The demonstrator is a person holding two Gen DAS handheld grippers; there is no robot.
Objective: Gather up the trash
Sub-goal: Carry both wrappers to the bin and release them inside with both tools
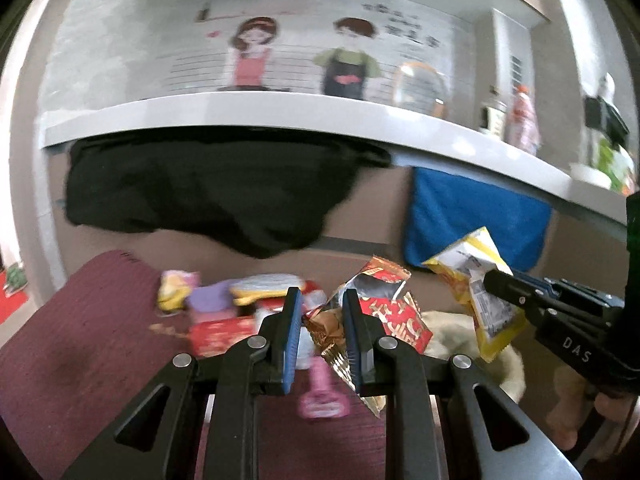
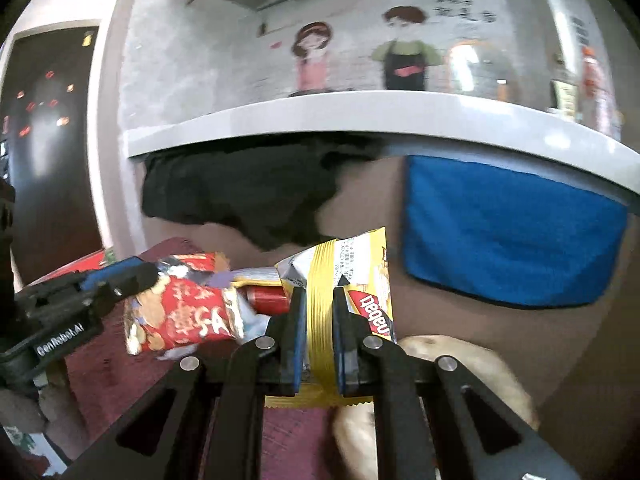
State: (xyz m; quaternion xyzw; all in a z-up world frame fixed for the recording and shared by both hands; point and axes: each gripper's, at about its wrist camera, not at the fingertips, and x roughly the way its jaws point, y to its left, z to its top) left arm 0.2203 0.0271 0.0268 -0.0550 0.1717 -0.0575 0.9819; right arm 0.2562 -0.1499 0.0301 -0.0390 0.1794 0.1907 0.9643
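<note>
Two tools gripping wrappers: yellow wrapper (image 2: 362, 280) reads "Haedel"; right tool (image 1: 490, 280) "DAS".

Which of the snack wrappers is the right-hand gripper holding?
The yellow wrapper, pinched in the right gripper. The red wrapper is in the left gripper; other packets lie on the mat.

— Looks like a home kitchen: white counter (image 1: 304, 110) running across, cartoon couple decal (image 1: 304, 56) on the grey wall.

— Agreed. Bottles (image 1: 520, 116) at the counter's far end, blue towel (image 2: 508, 232) and black cloth (image 1: 216, 192) draped below, maroon mat (image 1: 80, 328) strewn with snack wrappers (image 1: 224, 300).
</note>
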